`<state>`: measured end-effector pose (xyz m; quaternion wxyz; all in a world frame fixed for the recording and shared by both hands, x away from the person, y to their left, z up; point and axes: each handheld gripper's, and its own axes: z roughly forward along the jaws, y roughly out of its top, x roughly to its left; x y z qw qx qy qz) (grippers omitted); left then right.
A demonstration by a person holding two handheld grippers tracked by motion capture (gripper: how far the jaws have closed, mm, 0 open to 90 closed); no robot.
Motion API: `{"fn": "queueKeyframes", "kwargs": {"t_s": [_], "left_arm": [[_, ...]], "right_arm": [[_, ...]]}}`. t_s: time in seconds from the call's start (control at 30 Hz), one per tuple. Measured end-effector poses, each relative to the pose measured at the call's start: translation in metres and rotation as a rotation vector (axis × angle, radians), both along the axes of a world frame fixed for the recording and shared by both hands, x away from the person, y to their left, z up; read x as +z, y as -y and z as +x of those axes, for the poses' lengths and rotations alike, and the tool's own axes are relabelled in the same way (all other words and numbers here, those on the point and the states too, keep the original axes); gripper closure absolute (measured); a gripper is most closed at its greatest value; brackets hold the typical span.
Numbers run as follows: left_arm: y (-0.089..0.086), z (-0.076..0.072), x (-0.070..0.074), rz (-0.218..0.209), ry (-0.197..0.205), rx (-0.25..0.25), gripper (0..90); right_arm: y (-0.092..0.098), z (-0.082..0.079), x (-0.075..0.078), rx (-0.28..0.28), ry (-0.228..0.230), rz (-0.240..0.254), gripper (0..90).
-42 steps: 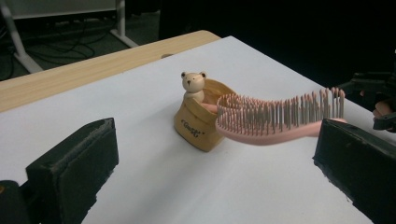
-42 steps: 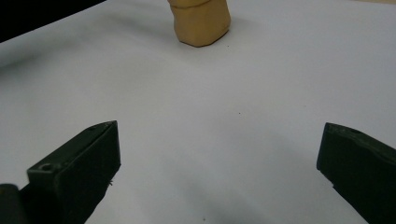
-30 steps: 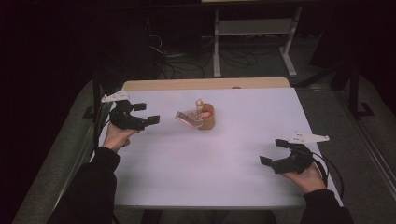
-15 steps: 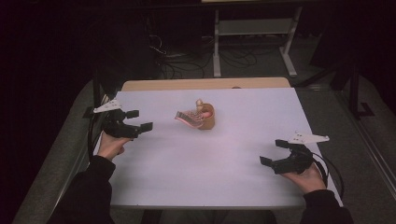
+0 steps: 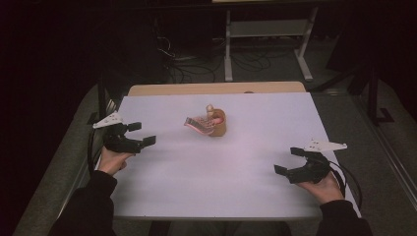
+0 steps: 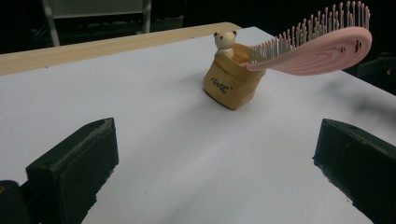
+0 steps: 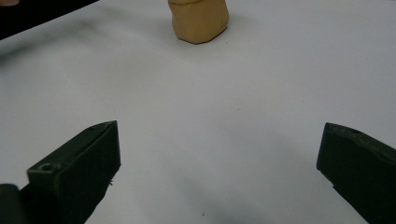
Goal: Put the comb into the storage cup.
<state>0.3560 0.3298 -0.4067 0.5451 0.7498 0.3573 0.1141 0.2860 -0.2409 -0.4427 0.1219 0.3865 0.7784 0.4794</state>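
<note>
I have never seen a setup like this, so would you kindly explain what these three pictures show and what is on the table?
No robot is at work here: a person holds a hand-held tool with two black jaws in each hand. The high view looks down on the white table from above the person's side. There the left gripper sits at the left edge and the right gripper near the right edge. The other two pictures come from cameras riding on the grippers, each looking along its own jaws. On the table stands a small tan pouch with a little bear figure at its rim, and a pink hairbrush sticks out of it. Both grippers are open and hold nothing.
</note>
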Motion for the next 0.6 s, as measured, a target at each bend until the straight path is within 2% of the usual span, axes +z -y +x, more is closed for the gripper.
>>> {"fn": "queueKeyframes", "kwargs": {"t_s": [0.17, 0.6], "left_arm": [[-0.004, -0.005, -0.005, 0.003, 0.009, 0.007, 0.0], [-0.015, -0.022, -0.023, -0.02, 0.021, 0.043, 0.0]], "right_arm": [[0.001, 0.0, 0.0, -0.002, -0.003, 0.002, 0.0], [0.001, 0.0, -0.001, -0.003, -0.007, 0.0, 0.0]]}}
